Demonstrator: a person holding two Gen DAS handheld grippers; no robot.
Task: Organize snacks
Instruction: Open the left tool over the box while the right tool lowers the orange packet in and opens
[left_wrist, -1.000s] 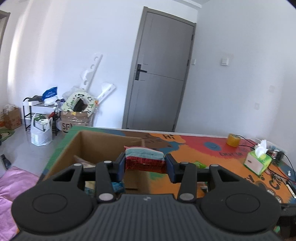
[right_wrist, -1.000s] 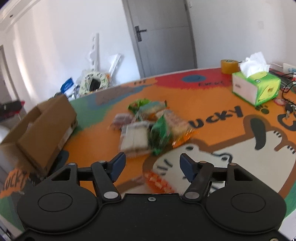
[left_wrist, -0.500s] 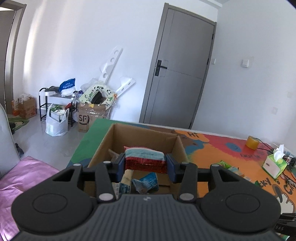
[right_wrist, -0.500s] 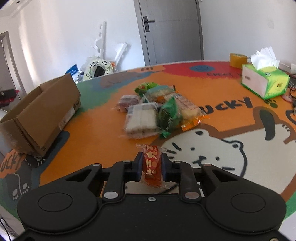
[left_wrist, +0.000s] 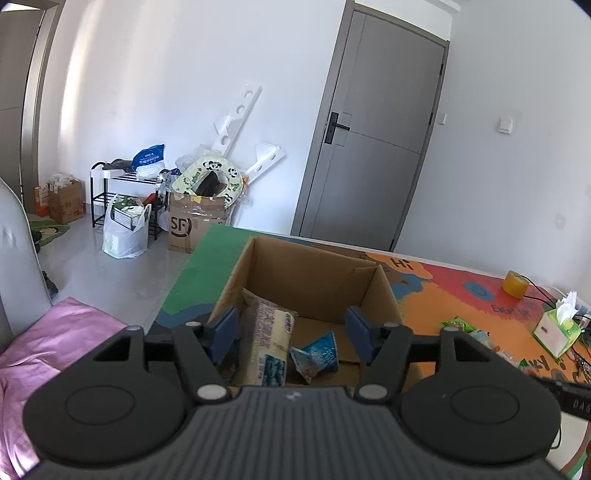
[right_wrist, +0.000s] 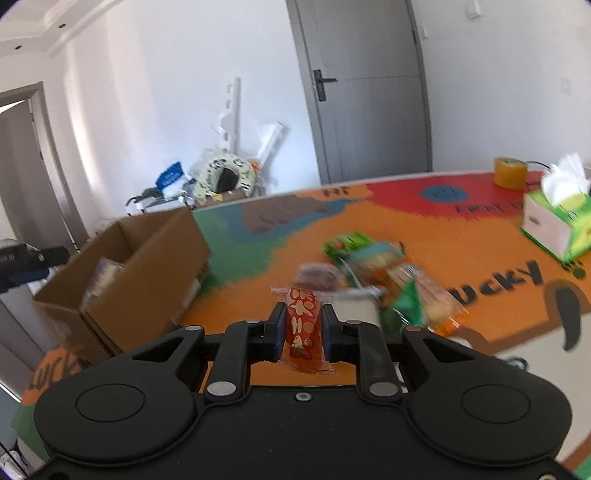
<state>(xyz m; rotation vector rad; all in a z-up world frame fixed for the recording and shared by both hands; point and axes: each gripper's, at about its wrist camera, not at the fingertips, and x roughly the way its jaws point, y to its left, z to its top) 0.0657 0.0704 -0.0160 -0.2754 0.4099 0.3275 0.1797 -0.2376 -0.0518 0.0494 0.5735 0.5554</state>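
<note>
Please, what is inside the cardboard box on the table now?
Inside the cardboard box lie a long pale snack packet and a small blue packet. The left gripper, open above it, covers the box's near part, so anything there is hidden.

Cardboard box (left_wrist: 314, 273): plain brown; inside it, a pale yellow packet (left_wrist: 271, 339) with a blue-green printed end, and beside that a crumpled blue packet (left_wrist: 317, 354).
Surface (right_wrist: 480, 251): orange ground with red, green and blue patches, black lettering and a white cartoon animal.
Snack bar (right_wrist: 303, 325), right of the box: red-orange wrapper with cream flower shapes.
Claw pads (left_wrist: 225, 328): dark blue on black arms.
Tissue box (right_wrist: 554, 225), far right of the box: green and white.
Tape roll (right_wrist: 510, 172): amber yellow.
</note>
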